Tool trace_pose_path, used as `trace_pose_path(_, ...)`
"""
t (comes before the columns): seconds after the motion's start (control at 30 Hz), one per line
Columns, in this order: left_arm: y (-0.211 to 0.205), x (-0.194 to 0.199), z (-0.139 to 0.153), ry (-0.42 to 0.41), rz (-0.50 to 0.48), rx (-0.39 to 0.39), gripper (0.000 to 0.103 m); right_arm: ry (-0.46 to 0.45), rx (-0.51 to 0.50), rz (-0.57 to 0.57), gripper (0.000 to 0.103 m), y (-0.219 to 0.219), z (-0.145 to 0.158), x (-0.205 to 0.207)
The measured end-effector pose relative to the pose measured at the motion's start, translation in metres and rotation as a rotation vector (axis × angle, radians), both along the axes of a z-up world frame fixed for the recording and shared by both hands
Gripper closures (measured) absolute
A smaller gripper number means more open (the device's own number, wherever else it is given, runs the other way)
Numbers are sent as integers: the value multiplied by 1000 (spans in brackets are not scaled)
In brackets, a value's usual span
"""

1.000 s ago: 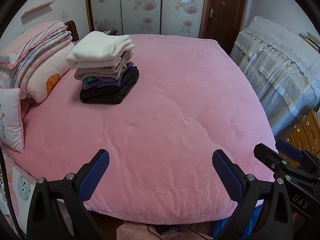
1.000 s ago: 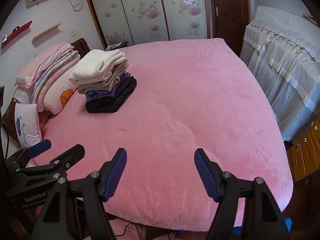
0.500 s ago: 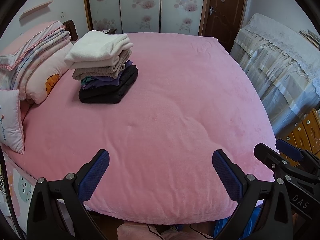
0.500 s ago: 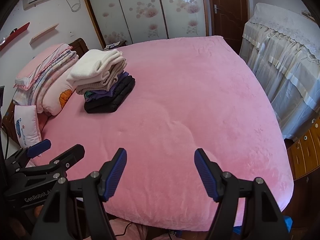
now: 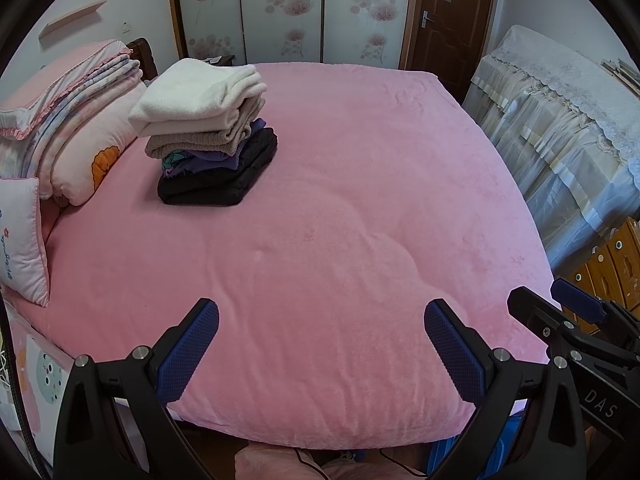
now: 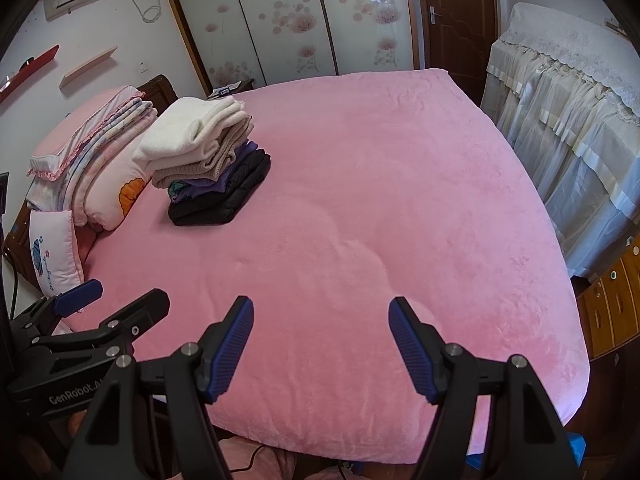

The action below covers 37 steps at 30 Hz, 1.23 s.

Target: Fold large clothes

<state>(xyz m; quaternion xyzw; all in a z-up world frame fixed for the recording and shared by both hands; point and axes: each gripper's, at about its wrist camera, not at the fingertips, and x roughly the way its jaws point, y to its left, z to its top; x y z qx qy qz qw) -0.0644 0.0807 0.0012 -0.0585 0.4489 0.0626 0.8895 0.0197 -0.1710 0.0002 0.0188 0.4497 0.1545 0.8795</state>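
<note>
where it sits, folded clothes stack (image 5: 208, 136) runs lengthwise toward the wardrobe (image 5: 280, 12).

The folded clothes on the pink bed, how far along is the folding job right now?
Done: a stack of folded clothes sits near the pillows, white piece on top, black at the bottom. In hand: nothing; the left gripper and right gripper are both open over the bare pink blanket. Left: no unfolded garment lies on the bed, so either folding is finished or the next piece is out of view.
</note>
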Motion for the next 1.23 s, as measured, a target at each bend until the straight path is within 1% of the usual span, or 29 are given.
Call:
trace_pose_path(0.73,6,5,-4,19,1,-11,1,3,-1,0,32,2,-1,0)
trace_pose_path(1.23,6,1,-5,27,7,-15,1,5,-3,-2,32,4,-1,0)
